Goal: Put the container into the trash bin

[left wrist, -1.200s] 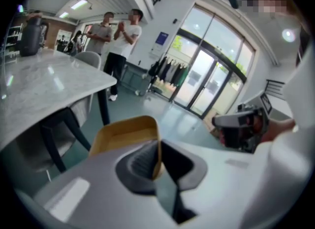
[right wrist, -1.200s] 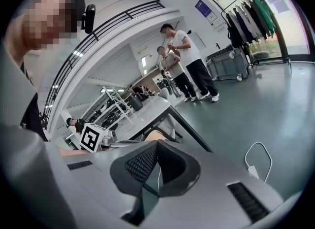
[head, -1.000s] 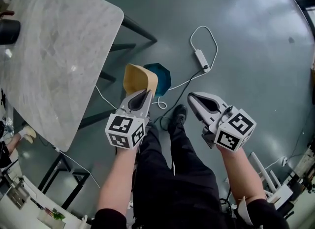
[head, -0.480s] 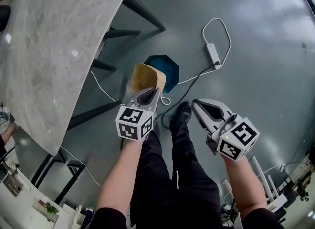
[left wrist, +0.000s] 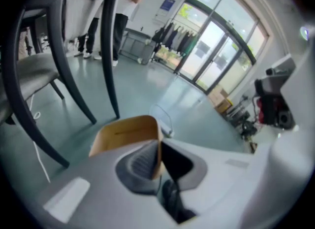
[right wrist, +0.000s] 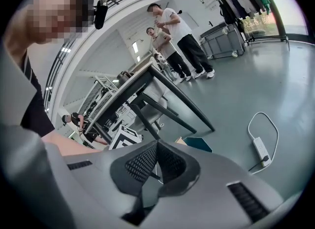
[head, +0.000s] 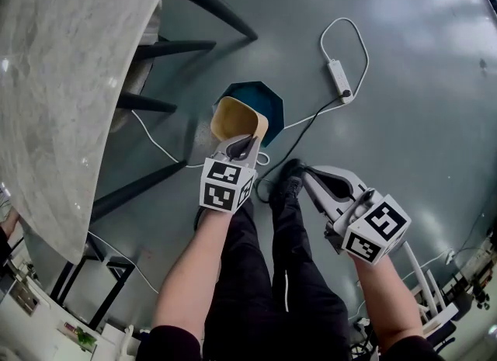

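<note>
My left tongs (head: pixel 247 145) and right tongs (head: pixel 310 175) have both sunk lower over the last second, carrying the tan container (head: pixel 237 121) closer to the teal trash bin (head: pixel 268 105). The right tongs are clenched on nothing, near and right of the bin. The left tongs pinch one wall of the container, which hangs tilted over the bin's near left edge. Beyond the bin to the right, a white power strip (head: pixel 339 79) lies on the floor. Left of the bin stands the table (head: pixel 62 80).

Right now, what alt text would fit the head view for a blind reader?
Seen from above, the left tool pinches a tan container over a teal trash bin on the floor. The right tool is shut and empty.
</note>
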Available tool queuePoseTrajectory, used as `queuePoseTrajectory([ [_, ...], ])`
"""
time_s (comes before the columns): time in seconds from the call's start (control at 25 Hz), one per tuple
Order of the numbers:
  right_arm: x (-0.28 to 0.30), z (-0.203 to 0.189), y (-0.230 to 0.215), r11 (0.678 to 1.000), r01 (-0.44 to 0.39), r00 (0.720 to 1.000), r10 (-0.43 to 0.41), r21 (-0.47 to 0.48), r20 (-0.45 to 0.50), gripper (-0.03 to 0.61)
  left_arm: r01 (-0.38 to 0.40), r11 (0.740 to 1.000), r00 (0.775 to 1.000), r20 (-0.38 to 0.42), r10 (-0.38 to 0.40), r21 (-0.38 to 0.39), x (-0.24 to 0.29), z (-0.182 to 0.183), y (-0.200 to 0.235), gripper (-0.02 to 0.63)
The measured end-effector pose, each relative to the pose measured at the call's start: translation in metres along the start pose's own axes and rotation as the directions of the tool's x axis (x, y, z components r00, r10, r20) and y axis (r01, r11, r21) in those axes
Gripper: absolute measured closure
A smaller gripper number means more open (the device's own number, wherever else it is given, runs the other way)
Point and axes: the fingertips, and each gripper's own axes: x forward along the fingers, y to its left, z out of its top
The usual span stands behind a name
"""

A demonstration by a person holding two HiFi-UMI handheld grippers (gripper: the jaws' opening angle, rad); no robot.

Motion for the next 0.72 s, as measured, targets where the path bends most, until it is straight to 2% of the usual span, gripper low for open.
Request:
queuePoseTrajectory([
  [0.24,0.003,-0.008,-0.009,1.000,0.021,1.000,-0.021,0.022,0.003,0.588,0.012,1.000,0.999,-0.047,-0.011,0.025,0.027,-0.018,0.012,0.584],
  [0.4,0.005,-0.012,-0.015,0.999,0.043,0.999,-0.043,0.031,0.008,0.588,0.022,0.998,0.999,-0.047,-0.020,0.052,0.043,-0.021,0.019,0.584],
  [0.52,0.006,-0.017,-0.015,0.998,0.046,0.999,-0.046,0.034,0.005,0.588,-0.001,0.998,0.998,-0.070,0.006,0.066,0.050,-0.032,0.029,0.578],
  [0.56,0.006,-0.018,-0.014,0.998,0.047,0.999,-0.047,0.033,0.004,0.587,-0.003,0.998,0.996,-0.084,0.009,0.061,0.052,-0.037,0.031,0.562],
  [0.64,0.004,-0.017,-0.013,0.998,0.050,0.999,-0.050,0.029,0.007,0.588,0.012,0.999,0.995,-0.102,-0.009,0.037,0.051,-0.043,0.029,0.423],
  [0.72,0.001,-0.014,-0.009,0.998,0.057,0.998,-0.057,0.029,0.011,0.588,0.033,0.999,0.994,-0.103,-0.031,0.022,0.042,-0.044,0.024,0.396],
])
